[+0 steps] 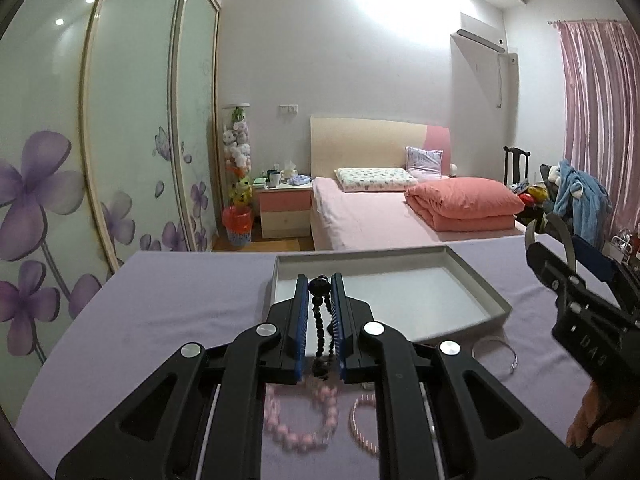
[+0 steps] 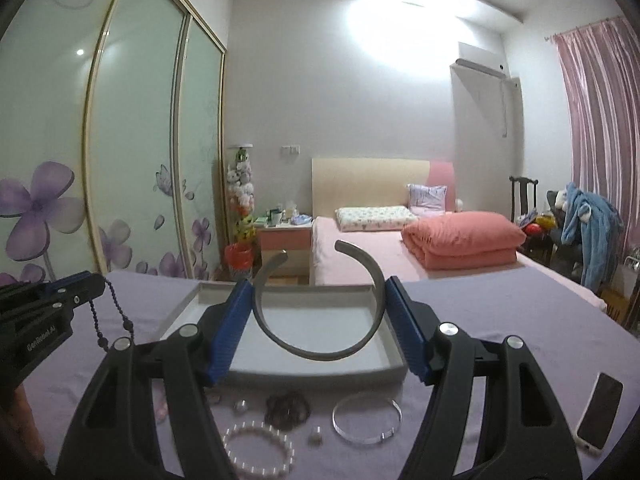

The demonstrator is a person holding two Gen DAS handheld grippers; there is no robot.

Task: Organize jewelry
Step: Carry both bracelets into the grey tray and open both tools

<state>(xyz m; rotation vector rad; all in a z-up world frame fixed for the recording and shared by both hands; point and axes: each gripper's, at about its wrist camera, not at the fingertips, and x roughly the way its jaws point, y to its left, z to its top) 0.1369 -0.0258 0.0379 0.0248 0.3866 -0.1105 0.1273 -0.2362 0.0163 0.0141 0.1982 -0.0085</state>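
**Both grippers loaded above the tray**

Over the near edge of the grey tray (image 1: 472, 276), the left gripper (image 1: 320, 288) has its blue pads nearly together on a black bead strand (image 1: 319, 312), which hangs in a loop down between the fingers. From the right wrist view the same strand (image 2: 105, 320) dangles below the left gripper (image 2: 86, 286), clear of the purple cloth (image 2: 500, 304).

The right gripper (image 2: 320, 312) is spread wide, its pads pressing the two sides of a grey open bangle (image 2: 316, 354); the bangle's gap points away from the camera, and it sits above the tray (image 2: 188, 300).

On the cloth (image 1: 180, 300) in front of the tray lie the remaining pieces: a silver bangle (image 2: 366, 418), a dark bead bracelet (image 2: 288, 408), a white bead bracelet (image 2: 260, 452), and two small pieces, too small to identify, beside them. Under the left gripper are a pink bead bracelet (image 1: 300, 420) and a thin pink hoop (image 1: 362, 424). A phone (image 2: 598, 412) lies at the cloth's right.
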